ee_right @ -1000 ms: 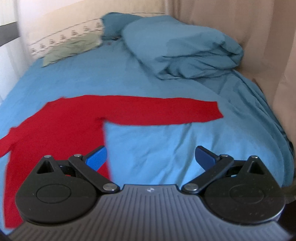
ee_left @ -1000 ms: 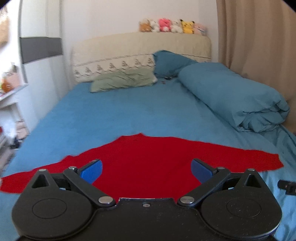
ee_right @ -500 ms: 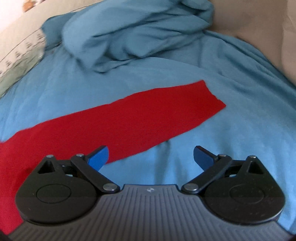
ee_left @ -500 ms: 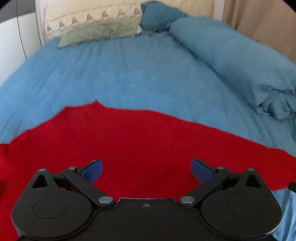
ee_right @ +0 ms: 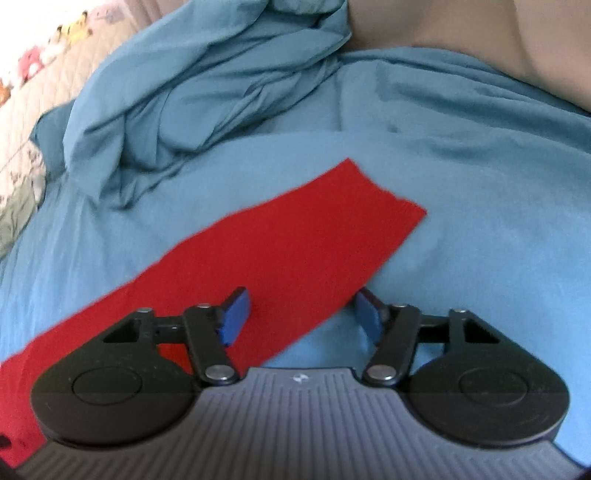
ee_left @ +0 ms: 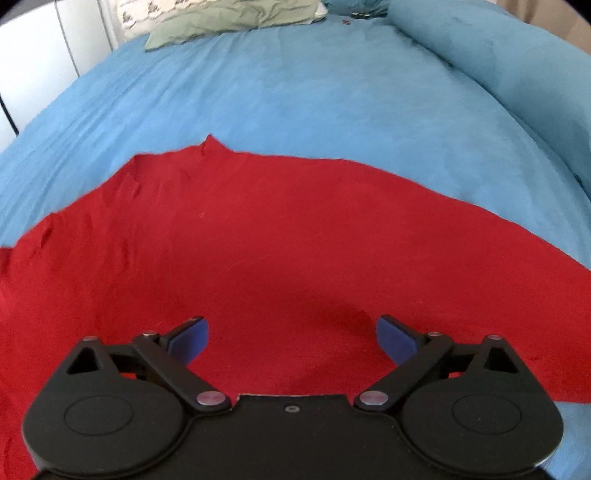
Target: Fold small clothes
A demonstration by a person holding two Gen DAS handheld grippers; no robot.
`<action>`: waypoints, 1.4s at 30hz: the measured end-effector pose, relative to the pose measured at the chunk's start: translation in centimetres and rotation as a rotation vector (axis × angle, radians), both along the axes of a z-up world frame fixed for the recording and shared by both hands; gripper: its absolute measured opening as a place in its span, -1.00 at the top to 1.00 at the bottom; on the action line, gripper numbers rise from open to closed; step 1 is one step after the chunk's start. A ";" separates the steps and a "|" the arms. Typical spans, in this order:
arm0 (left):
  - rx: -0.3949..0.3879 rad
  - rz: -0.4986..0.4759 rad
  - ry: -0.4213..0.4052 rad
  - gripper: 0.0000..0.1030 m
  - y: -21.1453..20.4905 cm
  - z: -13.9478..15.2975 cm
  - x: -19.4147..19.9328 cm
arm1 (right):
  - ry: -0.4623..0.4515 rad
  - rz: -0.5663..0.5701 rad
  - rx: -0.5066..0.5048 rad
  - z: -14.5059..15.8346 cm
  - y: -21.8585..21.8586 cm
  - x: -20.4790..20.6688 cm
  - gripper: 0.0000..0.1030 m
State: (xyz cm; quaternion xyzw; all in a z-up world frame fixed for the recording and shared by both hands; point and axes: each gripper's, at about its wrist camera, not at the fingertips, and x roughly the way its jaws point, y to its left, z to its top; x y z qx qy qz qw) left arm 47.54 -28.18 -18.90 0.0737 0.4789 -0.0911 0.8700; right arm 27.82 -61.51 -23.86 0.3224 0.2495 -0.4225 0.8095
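Observation:
A red long-sleeved top point(ee_left: 258, 240) lies flat on the blue bed sheet point(ee_left: 314, 96). My left gripper point(ee_left: 291, 338) is open and empty, low over the body of the top. In the right wrist view one red sleeve point(ee_right: 295, 251) runs diagonally up to its cuff end point(ee_right: 388, 199). My right gripper point(ee_right: 301, 315) is partly open, with its jaws on either side of the sleeve's lower edge, close to the cloth. Its blue fingertips point(ee_right: 234, 317) have narrowed but nothing is pinched.
A rumpled blue duvet point(ee_right: 192, 92) lies beyond the sleeve. A green pillow point(ee_left: 236, 18) sits at the head of the bed. A beige curtain point(ee_right: 461, 33) hangs at the right. A white wall point(ee_left: 37, 55) borders the left.
Both grippers have moved down and forward, closer to the top. The right gripper has swung toward the sleeve end and its jaws have narrowed around the sleeve edge.

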 end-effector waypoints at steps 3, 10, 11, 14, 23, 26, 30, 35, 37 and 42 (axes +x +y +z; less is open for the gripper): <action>-0.018 0.041 0.044 -0.93 1.1 -0.5 1.2 | -0.017 -0.031 -0.006 0.1 -1.1 0.4 0.20; -0.071 0.067 0.080 -0.93 4.5 1.0 3.4 | -0.066 0.013 -0.066 3.6 -0.4 2.1 0.56; -0.081 0.071 0.068 -0.93 5.1 1.7 3.4 | -0.086 0.042 -0.081 4.8 0.3 2.8 0.57; -0.124 0.099 0.034 -0.93 7.7 4.1 3.4 | -0.151 0.143 -0.126 8.4 3.0 5.4 0.57; -0.059 0.078 -0.079 -0.97 17.6 9.9 4.1 | -0.360 0.596 -0.222 17.2 18.7 18.2 0.57; -0.128 0.100 -0.068 -1.00 22.6 10.2 4.0 | -0.395 0.776 -0.211 17.2 25.4 21.9 0.57; -0.107 0.148 -0.087 -1.00 27.5 9.5 2.4 | -0.362 0.958 -0.181 14.0 34.4 25.4 0.57; -0.078 0.164 -0.043 -1.00 31.2 7.0 1.1 | -0.169 1.159 -0.241 6.8 44.6 27.2 0.60; -0.078 0.157 -0.029 -1.00 31.4 6.3 1.1 | -0.102 1.208 -0.294 4.4 48.0 26.8 0.60; -0.080 0.135 -0.020 -1.00 31.5 5.3 1.3 | 0.019 1.296 -0.422 0.3 52.7 25.5 0.60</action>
